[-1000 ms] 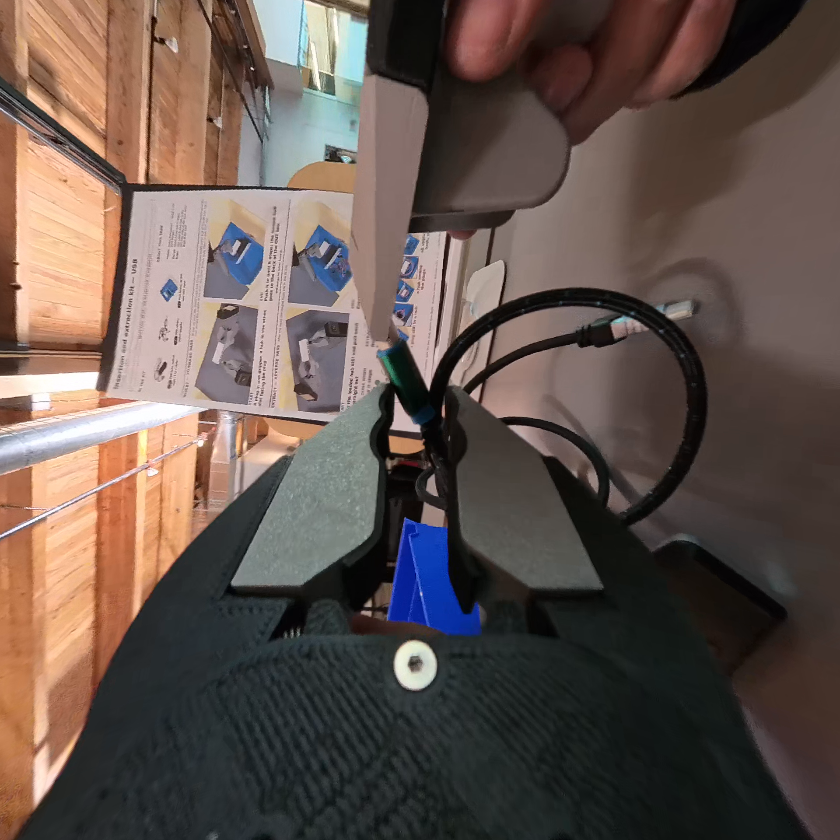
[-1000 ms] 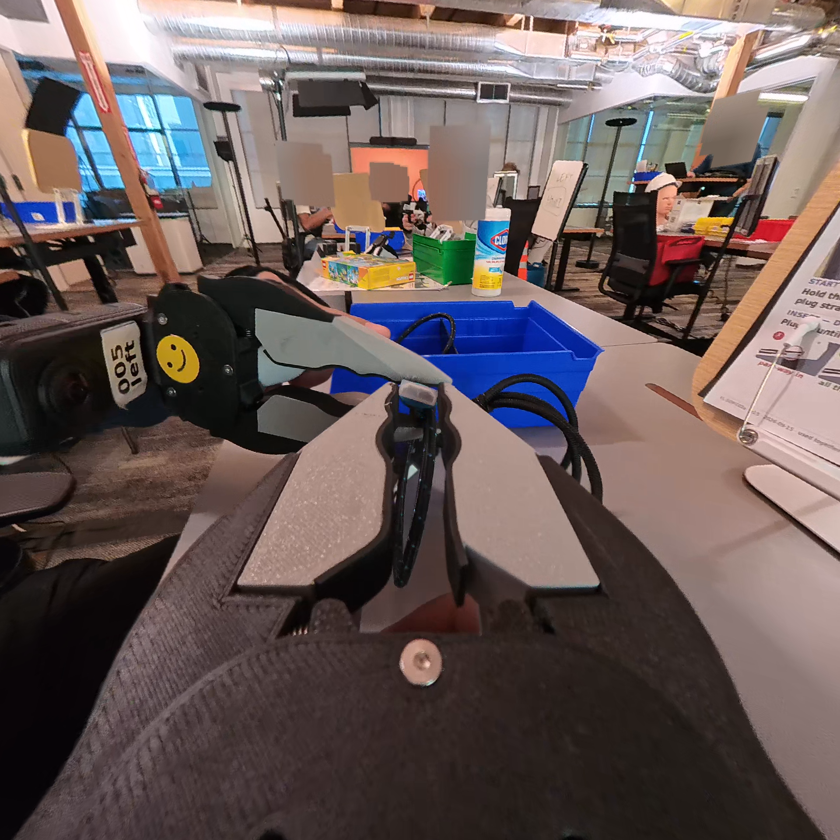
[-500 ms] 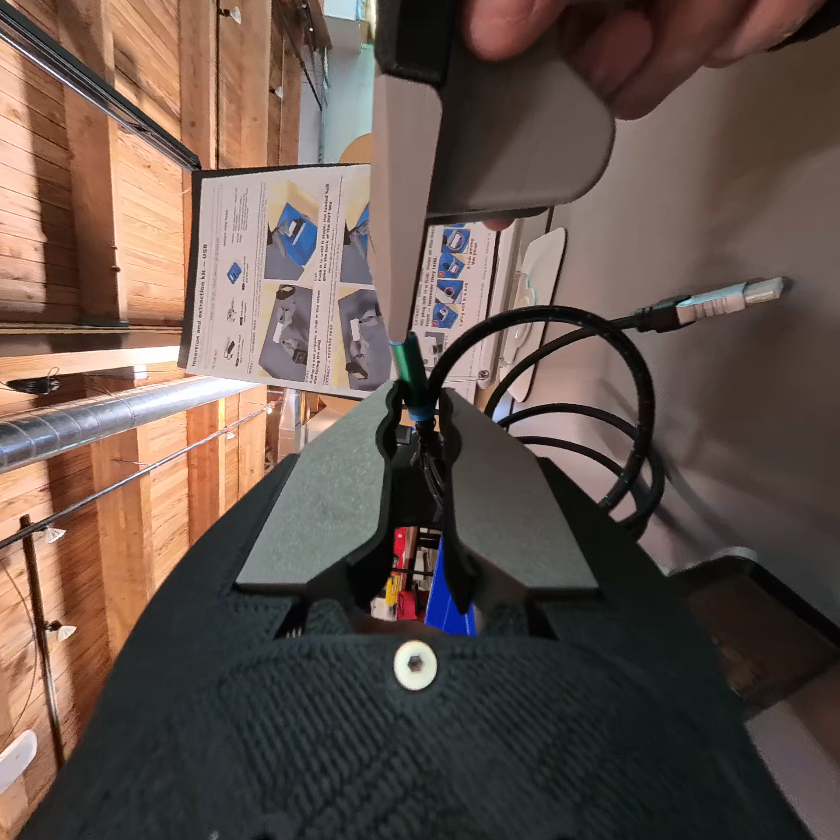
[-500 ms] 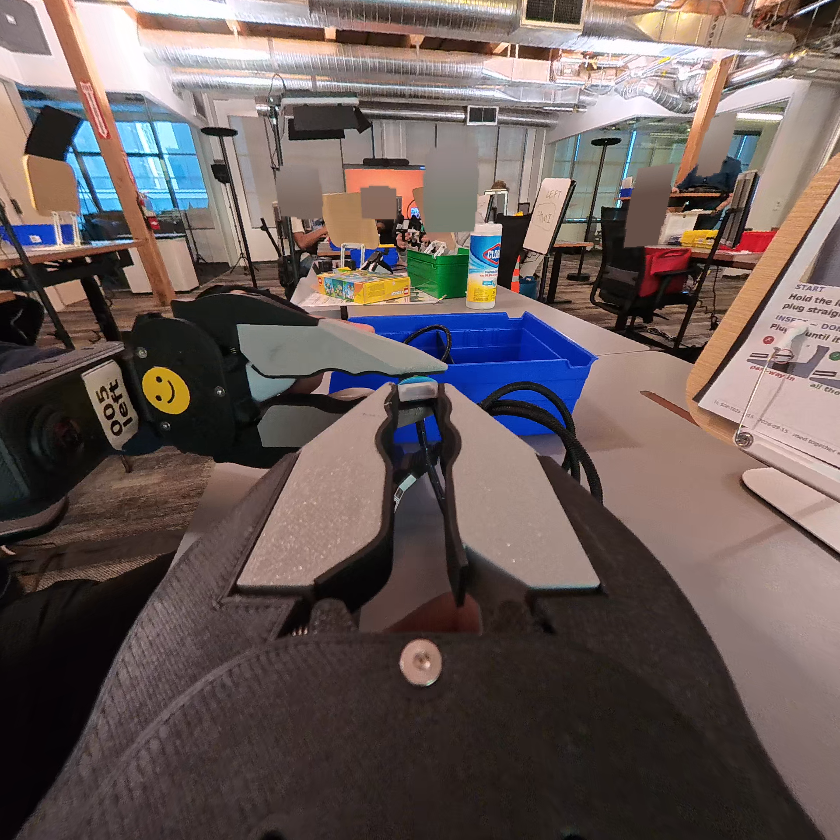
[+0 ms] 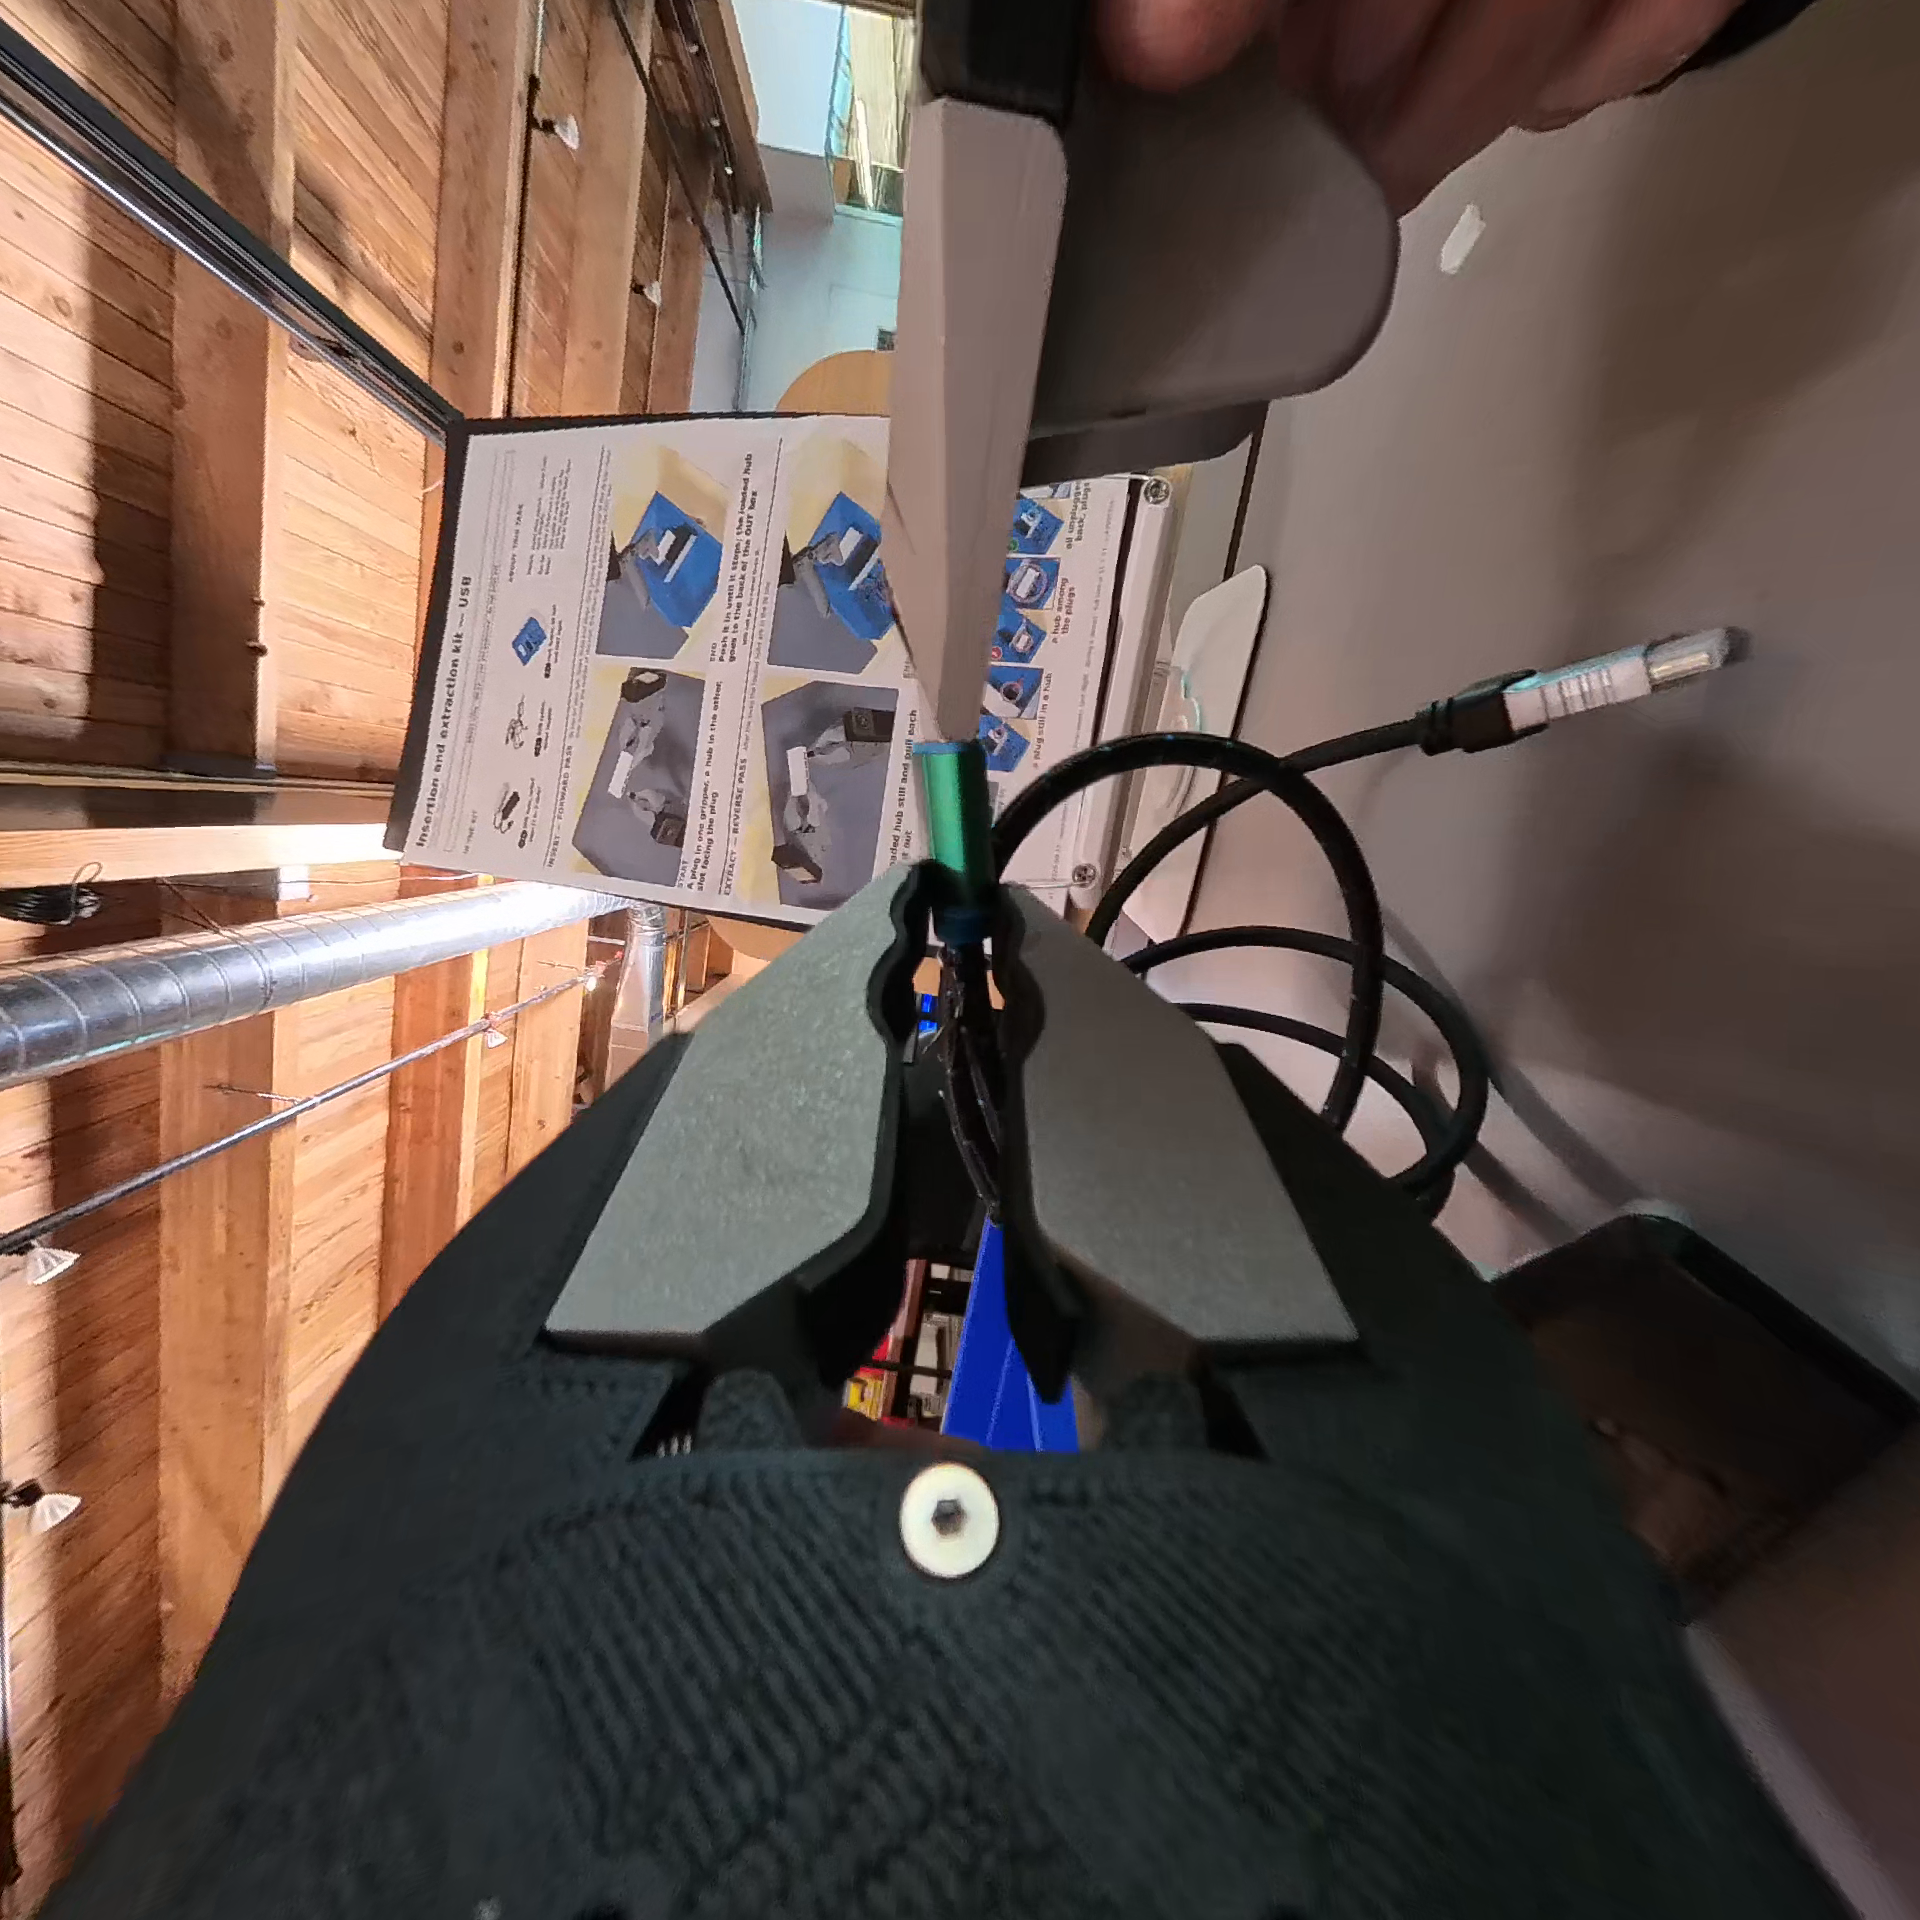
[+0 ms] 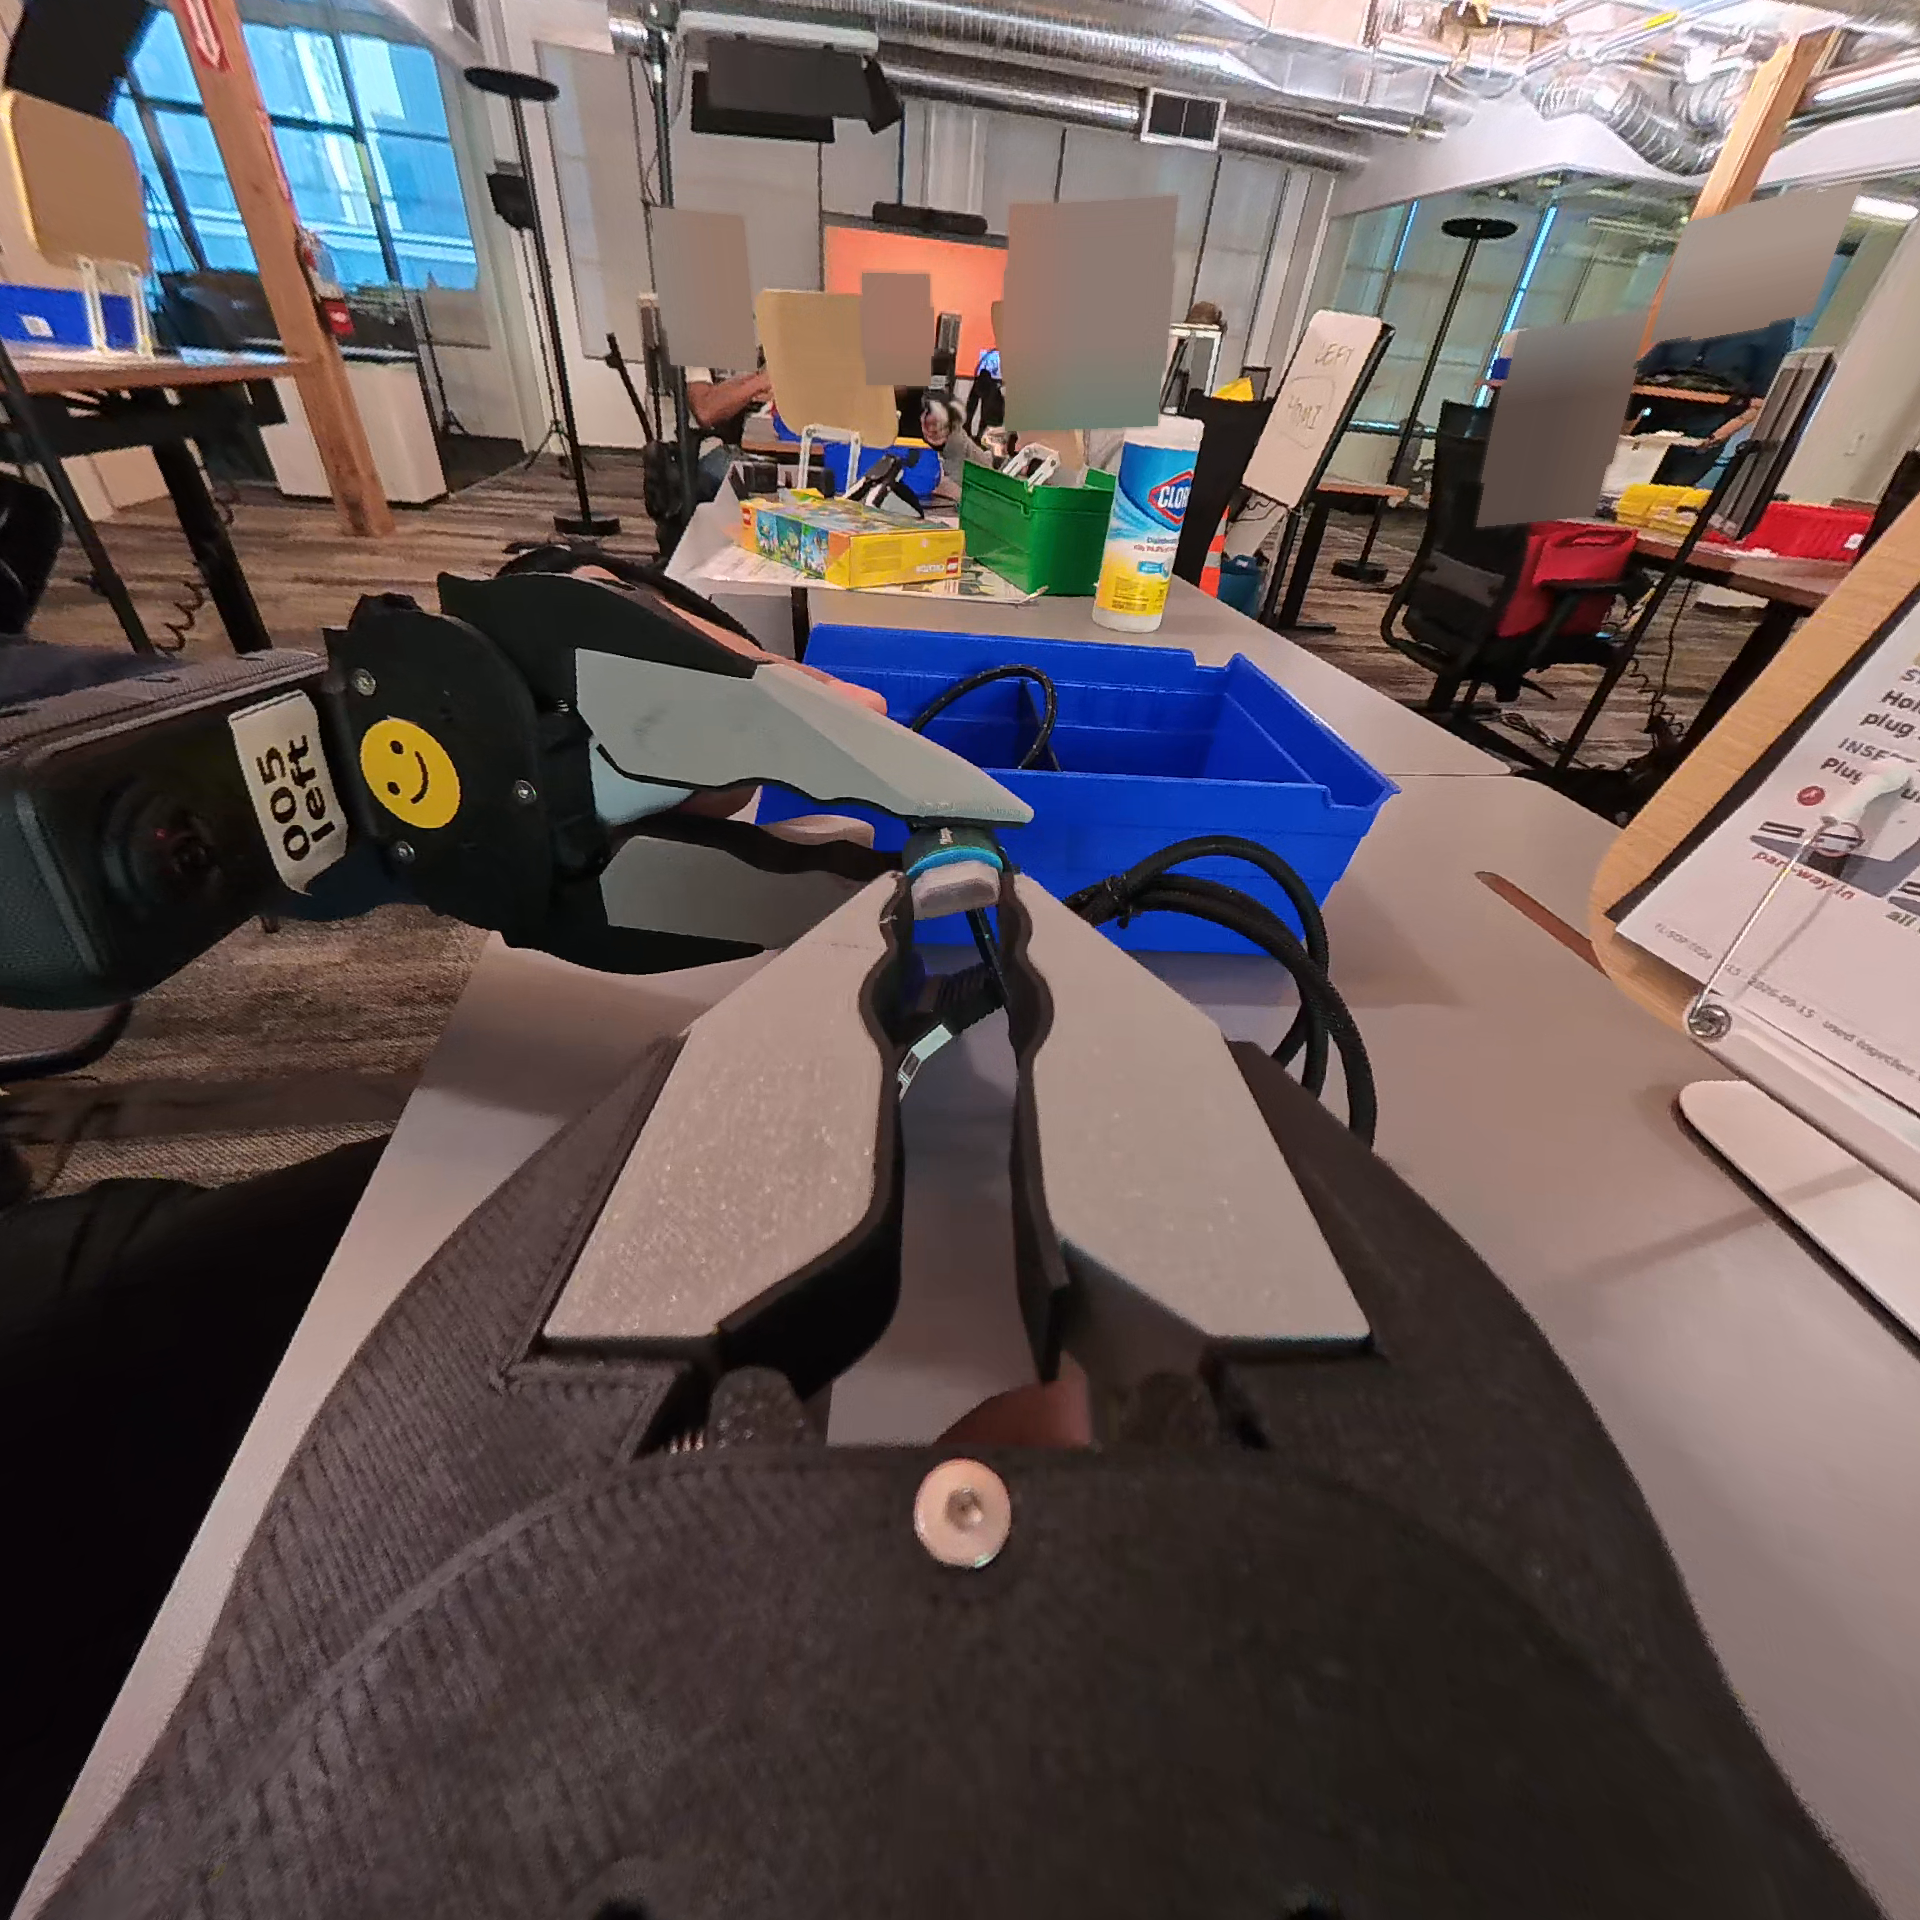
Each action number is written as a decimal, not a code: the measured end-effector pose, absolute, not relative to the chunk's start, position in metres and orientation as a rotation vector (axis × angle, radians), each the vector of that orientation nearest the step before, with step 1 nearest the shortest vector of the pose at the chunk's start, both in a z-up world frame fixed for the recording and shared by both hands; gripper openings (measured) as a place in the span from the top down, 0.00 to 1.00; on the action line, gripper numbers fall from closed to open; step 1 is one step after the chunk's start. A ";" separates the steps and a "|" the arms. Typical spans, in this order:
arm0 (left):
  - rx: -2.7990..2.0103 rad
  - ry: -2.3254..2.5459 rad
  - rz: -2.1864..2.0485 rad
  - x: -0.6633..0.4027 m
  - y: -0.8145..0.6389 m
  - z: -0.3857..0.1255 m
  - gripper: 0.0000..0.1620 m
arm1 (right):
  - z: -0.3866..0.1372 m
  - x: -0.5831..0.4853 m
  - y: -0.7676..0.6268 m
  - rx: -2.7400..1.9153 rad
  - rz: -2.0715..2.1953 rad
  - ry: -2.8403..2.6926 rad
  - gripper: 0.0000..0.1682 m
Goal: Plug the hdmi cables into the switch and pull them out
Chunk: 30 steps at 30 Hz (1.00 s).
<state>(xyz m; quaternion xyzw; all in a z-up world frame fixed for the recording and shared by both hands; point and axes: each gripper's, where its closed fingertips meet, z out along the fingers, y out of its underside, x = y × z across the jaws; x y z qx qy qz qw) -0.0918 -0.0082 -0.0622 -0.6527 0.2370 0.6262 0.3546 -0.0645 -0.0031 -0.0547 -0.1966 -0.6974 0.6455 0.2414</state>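
At the edge of the grey table (image 5: 1662, 935), my left claw (image 5: 951, 904) is pressed together on the green metal plug (image 5: 948, 805) of the black braided cable (image 5: 1340, 862), pinching it at its blue collar, with the cable running back between the fingers. That view is rolled onto its side. Only there do I see the cable's far end, a white-and-silver plug (image 5: 1590, 691) lying flat on the table, and the full printed instruction sheet (image 5: 644, 644) on its stand.

The right wrist view alone shows the blue plastic bin (image 6: 1143, 821) with another cable in it, a white wipes canister (image 6: 1148, 520) with a brand label, and the yellow smiley sticker (image 6: 408, 774) and lettered white tag (image 6: 286, 790) on my left claw's body.

My right claw (image 6: 953, 894) meets the left at a right angle, its tips flanking the plug's grey end. I cannot tell whether they squeeze it. My right hand (image 5: 1403, 73) wraps the handle above.
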 end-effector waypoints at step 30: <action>-1.407 0.281 1.568 -0.107 -0.017 -0.056 0.93 | -0.156 -0.144 0.254 -1.442 0.692 -1.654 0.92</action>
